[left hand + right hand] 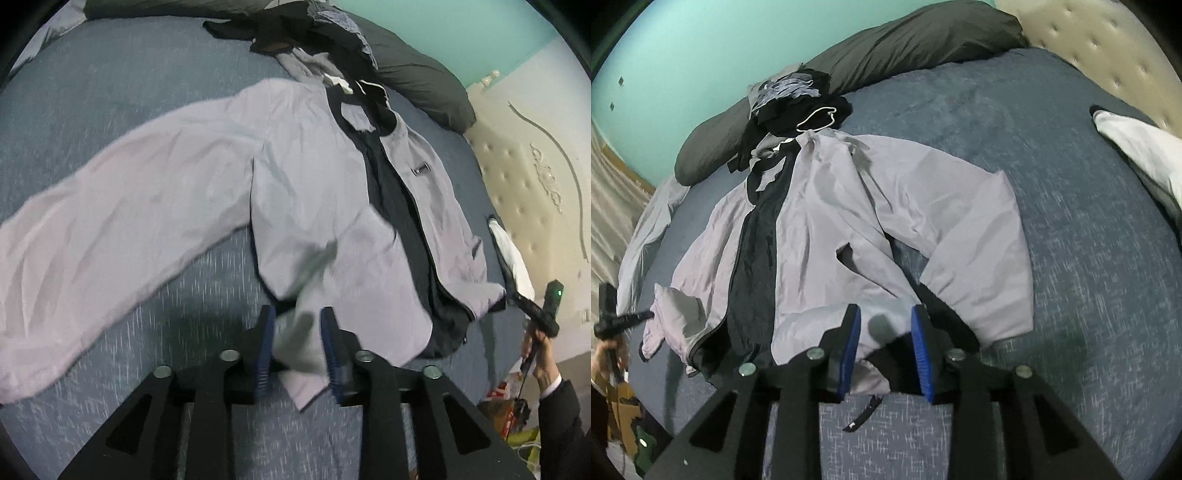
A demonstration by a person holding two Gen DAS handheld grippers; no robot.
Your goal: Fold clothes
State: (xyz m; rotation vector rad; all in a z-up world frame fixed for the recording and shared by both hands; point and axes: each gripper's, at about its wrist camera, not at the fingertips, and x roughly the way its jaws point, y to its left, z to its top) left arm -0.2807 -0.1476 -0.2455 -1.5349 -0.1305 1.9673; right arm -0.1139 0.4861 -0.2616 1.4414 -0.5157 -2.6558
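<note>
Currently the grey jacket [314, 206] lies face-up and unzipped on the blue bedspread [110, 92], hood toward the dark pillow [417, 85]. The left gripper [297, 347] and right gripper [884, 349] each straddle a hem corner, jaws parted, pads not seen pressing the cloth. Risk: thin slick fabric may slip free on closing, dragging the hem crooked. One sleeve [979, 251] lies bent beside the jacket, so a fold now may trap it unevenly.
</note>
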